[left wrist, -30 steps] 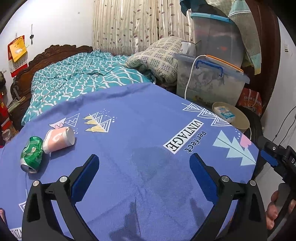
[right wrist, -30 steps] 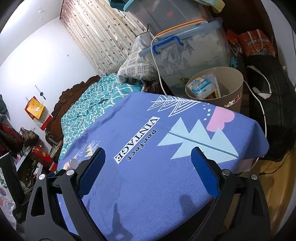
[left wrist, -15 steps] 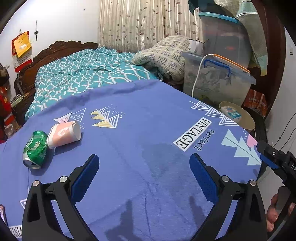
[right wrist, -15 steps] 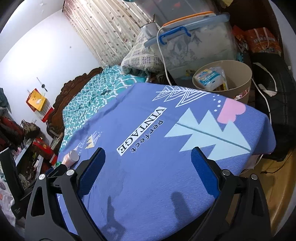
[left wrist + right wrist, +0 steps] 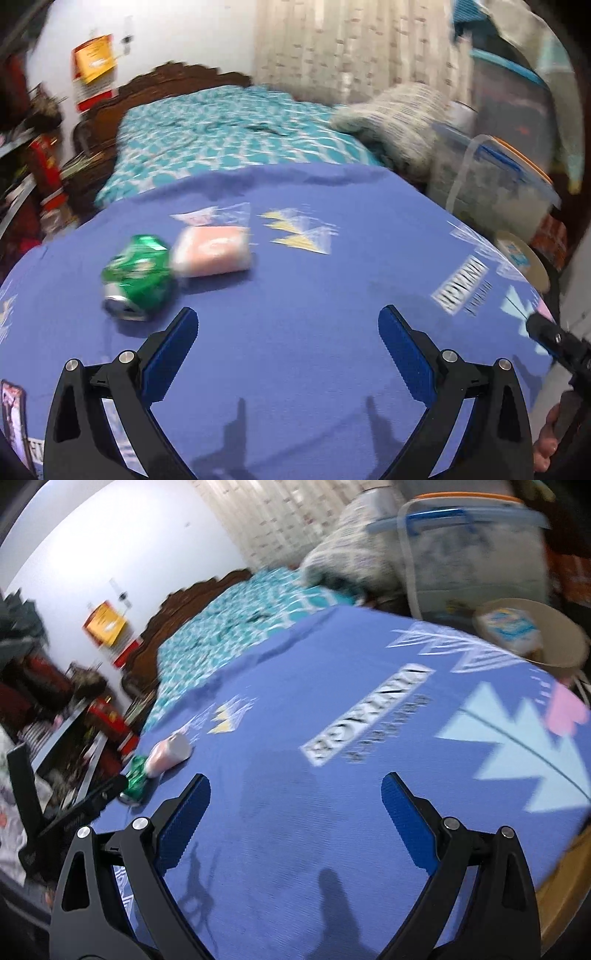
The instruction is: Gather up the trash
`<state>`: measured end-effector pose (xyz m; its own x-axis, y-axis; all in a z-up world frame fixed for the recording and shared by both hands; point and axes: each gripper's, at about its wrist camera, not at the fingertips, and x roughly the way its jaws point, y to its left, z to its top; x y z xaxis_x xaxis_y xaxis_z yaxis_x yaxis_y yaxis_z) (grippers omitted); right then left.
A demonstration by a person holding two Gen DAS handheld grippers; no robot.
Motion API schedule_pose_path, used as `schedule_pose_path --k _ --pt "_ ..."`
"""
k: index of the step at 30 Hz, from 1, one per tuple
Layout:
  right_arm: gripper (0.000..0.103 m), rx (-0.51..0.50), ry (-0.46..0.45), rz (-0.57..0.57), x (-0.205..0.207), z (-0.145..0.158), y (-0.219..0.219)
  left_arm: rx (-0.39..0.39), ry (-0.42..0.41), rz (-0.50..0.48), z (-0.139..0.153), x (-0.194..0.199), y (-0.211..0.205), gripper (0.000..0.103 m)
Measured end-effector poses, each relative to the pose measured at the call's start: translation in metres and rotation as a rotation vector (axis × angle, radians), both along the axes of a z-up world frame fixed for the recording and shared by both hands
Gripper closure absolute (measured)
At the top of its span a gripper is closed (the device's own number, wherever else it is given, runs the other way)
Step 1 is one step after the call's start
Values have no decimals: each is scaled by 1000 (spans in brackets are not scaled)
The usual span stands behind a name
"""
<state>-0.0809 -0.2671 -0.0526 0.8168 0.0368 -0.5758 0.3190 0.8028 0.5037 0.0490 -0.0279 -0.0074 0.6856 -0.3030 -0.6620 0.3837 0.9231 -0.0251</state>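
A crushed green can (image 5: 138, 277) lies on its side on the blue tablecloth (image 5: 303, 332), touching a pink paper cup (image 5: 212, 251) also on its side. My left gripper (image 5: 288, 321) is open, with the can just ahead of its left finger. The right wrist view shows the same can (image 5: 136, 780) and cup (image 5: 168, 751) far left, well away from my open right gripper (image 5: 295, 786). A beige waste bin (image 5: 546, 642) with a wrapper inside stands past the table's far right edge, and the bin (image 5: 524, 258) also shows in the left wrist view. Both views are motion-blurred.
A bed with a teal cover (image 5: 229, 140) lies behind the table. Clear plastic storage boxes (image 5: 495, 184) stack up at the right. Cluttered shelves (image 5: 66, 716) stand to the left. My right gripper (image 5: 557, 343) and a hand show at the left wrist view's right edge.
Both grippers have swung left and moved toward the can and cup, which now look larger and nearer the left gripper's left finger. Both grippers stayed open.
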Motion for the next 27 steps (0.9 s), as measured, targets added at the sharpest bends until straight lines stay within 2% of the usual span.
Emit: schedule_pose_path --k 6,9,11,16,19,22,24,27 --pt "11 3 13 229 67 12 38 -34 -2 195 18 47 82 9" --pt "19 -19 12 360 120 23 55 -89 44 268 23 79 125 9" --pt "23 -38 18 429 162 29 67 -137 109 273 19 100 145 9" --pt "24 45 54 570 272 22 85 -272 289 248 -13 142 178 9" --pt "23 15 106 643 325 11 101 -318 331 231 -28 150 182 9" --pt "24 28 160 706 353 -8 117 -348 375 206 -43 157 177 9" --pt "28 58 191 735 366 -18 127 -352 393 202 -50 161 173 9" --pt "40 82 228 787 364 -32 141 -375 420 193 -59 163 172 9"
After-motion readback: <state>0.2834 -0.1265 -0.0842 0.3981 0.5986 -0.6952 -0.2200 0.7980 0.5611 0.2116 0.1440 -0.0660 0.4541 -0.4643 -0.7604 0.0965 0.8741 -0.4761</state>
